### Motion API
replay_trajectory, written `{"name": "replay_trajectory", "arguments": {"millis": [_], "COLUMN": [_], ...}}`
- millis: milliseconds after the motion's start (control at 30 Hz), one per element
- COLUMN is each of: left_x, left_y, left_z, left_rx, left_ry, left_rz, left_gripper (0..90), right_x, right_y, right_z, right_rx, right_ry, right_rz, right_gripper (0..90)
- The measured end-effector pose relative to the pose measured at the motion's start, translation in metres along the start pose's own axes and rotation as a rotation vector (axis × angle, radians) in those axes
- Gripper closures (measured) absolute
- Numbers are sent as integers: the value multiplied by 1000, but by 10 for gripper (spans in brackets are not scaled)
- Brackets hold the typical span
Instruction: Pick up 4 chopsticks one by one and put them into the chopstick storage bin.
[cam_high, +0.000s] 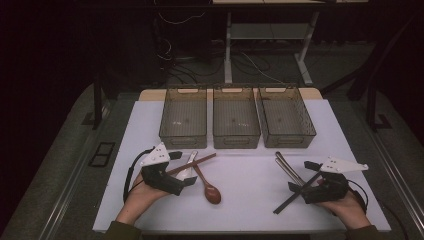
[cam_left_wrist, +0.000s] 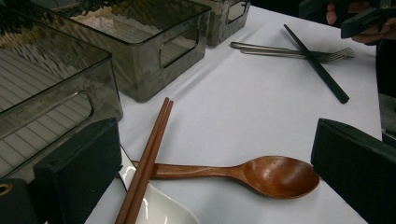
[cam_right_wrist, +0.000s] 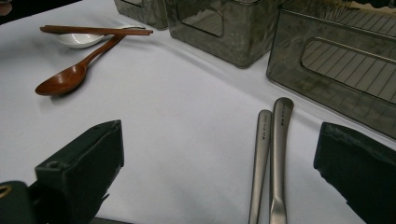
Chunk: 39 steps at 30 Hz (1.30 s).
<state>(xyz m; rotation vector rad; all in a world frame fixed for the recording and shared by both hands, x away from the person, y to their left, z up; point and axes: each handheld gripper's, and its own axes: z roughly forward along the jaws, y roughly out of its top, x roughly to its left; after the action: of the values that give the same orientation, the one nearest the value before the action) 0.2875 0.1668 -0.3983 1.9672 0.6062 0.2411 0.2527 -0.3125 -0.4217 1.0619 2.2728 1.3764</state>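
Observation:
My left gripper (cam_high: 182, 169) (cam_left_wrist: 217, 172) is open, low over the table's left front. Between its jaws on the white table lie a wooden spoon (cam_high: 210, 187) (cam_left_wrist: 275, 176), a pair of wooden chopsticks (cam_high: 192, 162) (cam_left_wrist: 149, 154) and a white ceramic spoon (cam_high: 187, 170) (cam_left_wrist: 159, 210); the chopsticks rest across both spoons. My right gripper (cam_high: 303, 176) (cam_right_wrist: 222, 177) is open at the right front. Two metal cutlery handles (cam_high: 287, 167) (cam_right_wrist: 273, 154) lie side by side between its jaws. A black chopstick (cam_high: 295, 192) (cam_left_wrist: 317, 65) crosses them.
Three smoky see-through bins stand in a row at the back: left (cam_high: 183, 140), middle (cam_high: 236, 140), right (cam_high: 290, 140). Bare white tabletop (cam_high: 250, 195) lies between the two groups of cutlery. A hand holds each gripper near the front edge.

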Motion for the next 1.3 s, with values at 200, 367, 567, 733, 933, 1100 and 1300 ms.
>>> {"name": "replay_trajectory", "arguments": {"millis": [200,367,567,733,933,1100,1300], "left_x": [3,7,12,18,25,30,39], "left_y": [2,2,2,3,7,7,7], "left_z": [-2,-4,-6,-10,-12,-11,-10], "left_rx": [-5,-10,-11,-17,-21,-16,-8], "left_ry": [5,21,38,36,41,49,65], "left_rz": [0,1,-8,-11,1,8,12], "left_gripper": [18,26,34,41,69,126,210], "right_x": [0,-1,-1,-1,-1,-1,-3], "right_y": [0,0,0,0,0,0,0], "right_z": [-1,0,-1,-2,-2,-2,-1], "right_rx": [-6,-2,-15,-25,-29,-29,-33], "right_ry": [-2,-7,-2,-6,-7,-6,-3], "right_rz": [1,-1,-2,-1,1,-3,2], "right_gripper": [12,12,12,12,12,12,12]}}
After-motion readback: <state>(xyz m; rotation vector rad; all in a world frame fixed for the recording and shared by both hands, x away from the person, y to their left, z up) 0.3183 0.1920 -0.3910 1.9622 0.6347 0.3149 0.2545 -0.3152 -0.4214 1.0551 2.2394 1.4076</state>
